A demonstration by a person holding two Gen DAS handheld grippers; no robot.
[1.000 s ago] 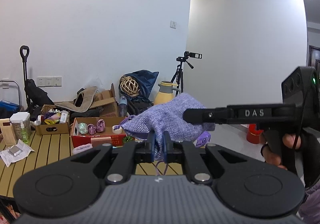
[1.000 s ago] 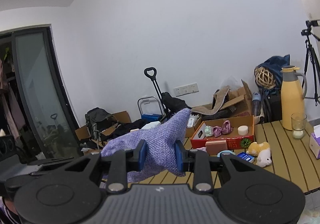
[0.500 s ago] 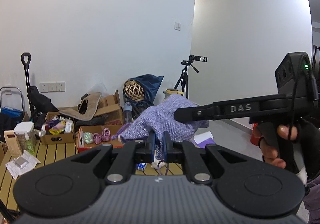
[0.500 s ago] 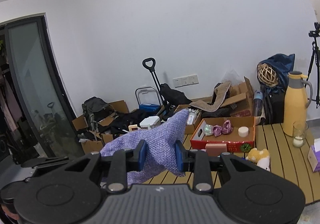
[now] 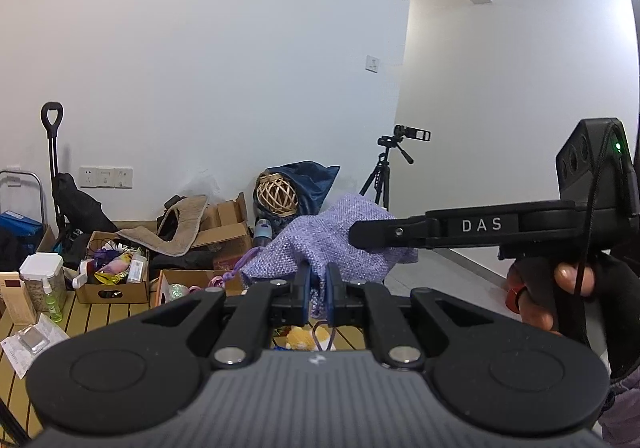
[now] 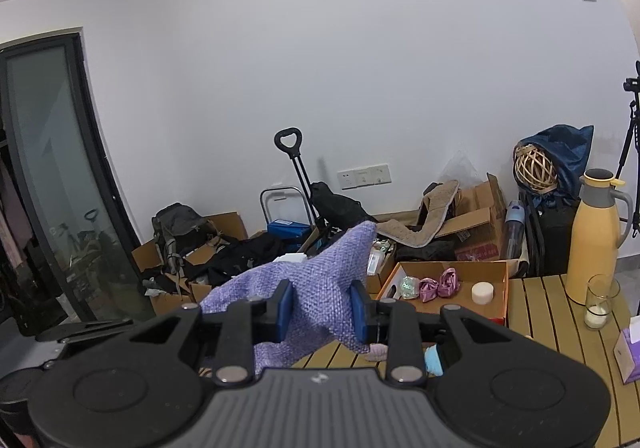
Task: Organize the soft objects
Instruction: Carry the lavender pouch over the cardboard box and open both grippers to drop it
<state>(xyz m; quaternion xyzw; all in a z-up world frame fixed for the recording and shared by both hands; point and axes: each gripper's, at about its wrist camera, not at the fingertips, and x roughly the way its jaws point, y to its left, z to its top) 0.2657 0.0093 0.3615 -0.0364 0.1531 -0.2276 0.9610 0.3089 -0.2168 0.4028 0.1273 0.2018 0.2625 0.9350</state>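
Matte black two-finger left gripper (image 5: 318,290) with blue pads and silver screws. The black right gripper (image 5: 356,234), marked "DAS", shows a green light and black cable.

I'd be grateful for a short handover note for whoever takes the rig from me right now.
Left gripper: shut on an edge of the purple woven pouch.
Right gripper: shut on a thicker bunch of the same pouch.
The pouch hangs in the air between both grippers, above the slatted table.
A yellow plush toy lies on the table under it.
Done: pouch picked up.
Left: the plush is not yet in the pouch; nothing shows where the pouch goes.
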